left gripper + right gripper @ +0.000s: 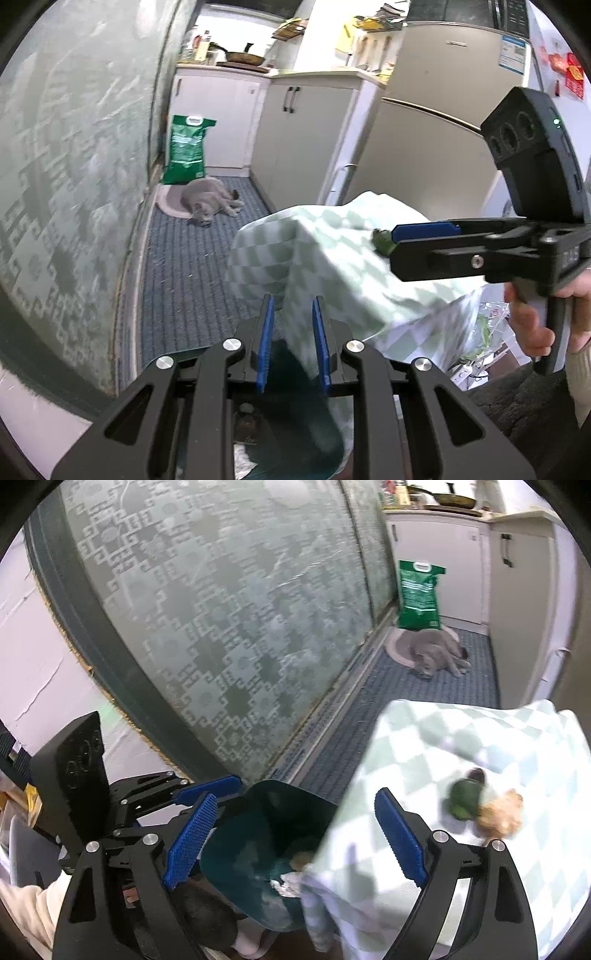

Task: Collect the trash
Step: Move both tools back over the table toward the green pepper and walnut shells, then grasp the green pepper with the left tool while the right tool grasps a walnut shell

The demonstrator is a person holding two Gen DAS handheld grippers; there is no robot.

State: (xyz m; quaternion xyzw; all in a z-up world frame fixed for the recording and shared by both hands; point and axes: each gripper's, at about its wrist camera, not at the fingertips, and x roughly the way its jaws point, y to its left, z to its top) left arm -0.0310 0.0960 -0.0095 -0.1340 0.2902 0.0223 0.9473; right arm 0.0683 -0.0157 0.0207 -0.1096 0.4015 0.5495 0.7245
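Now our right gripper (295,840) is wide open; our left gripper (293,341) pinches the bin (258,849). On the checked tablecloth (461,746), green scrap (463,799) looks light and soft, so we pinch its middle gently.

The table (535,738) has a green and white checked cloth – on it sit a green scrap (461,801) and a brown crumpled lump (502,814), touching.
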